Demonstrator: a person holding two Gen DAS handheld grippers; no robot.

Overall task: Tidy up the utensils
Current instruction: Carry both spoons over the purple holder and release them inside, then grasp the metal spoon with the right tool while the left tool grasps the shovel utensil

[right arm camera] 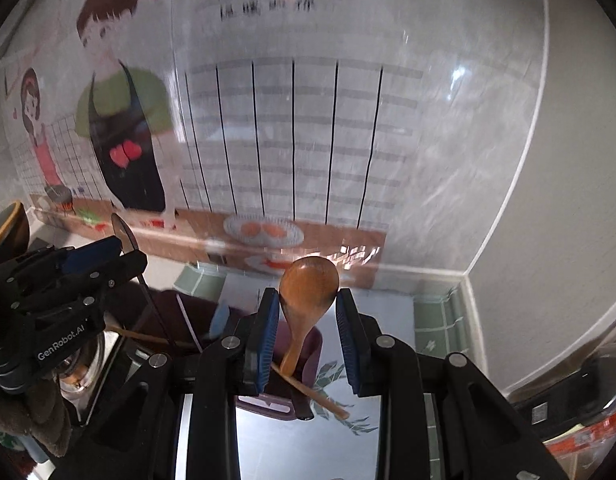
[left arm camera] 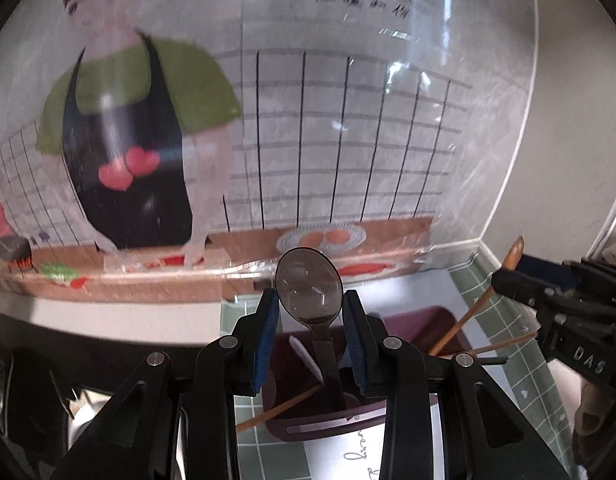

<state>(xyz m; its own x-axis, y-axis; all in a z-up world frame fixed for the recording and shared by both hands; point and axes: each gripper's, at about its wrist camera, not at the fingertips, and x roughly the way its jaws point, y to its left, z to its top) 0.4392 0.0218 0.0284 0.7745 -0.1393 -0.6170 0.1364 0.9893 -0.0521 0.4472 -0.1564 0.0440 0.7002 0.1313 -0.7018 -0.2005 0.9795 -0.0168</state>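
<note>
My left gripper (left arm camera: 310,312) is shut on a metal spoon (left arm camera: 309,286), pads against the sides of its bowl, handle pointing down into a dark purple utensil holder (left arm camera: 428,320). Wooden chopsticks (left arm camera: 460,328) lean in that holder. My right gripper (right arm camera: 306,312) is shut on a wooden spoon (right arm camera: 308,284), bowl up, handle reaching down toward the purple holder (right arm camera: 314,344), where a chopstick (right arm camera: 320,396) lies slanted. Each gripper shows in the other's view: the right one (left arm camera: 548,280) with the wooden spoon's tip (left arm camera: 515,252), the left one (right arm camera: 108,256) with the metal spoon (right arm camera: 124,232).
A cartoon cook sticker (left arm camera: 120,128) covers the glossy back wall, which meets a grey side wall (right arm camera: 548,240) at the right. The holder stands on a green gridded mat (left arm camera: 520,360). A glass jar (right arm camera: 84,372) is at the left, and a clear container with an orange band (right arm camera: 588,436) at the lower right.
</note>
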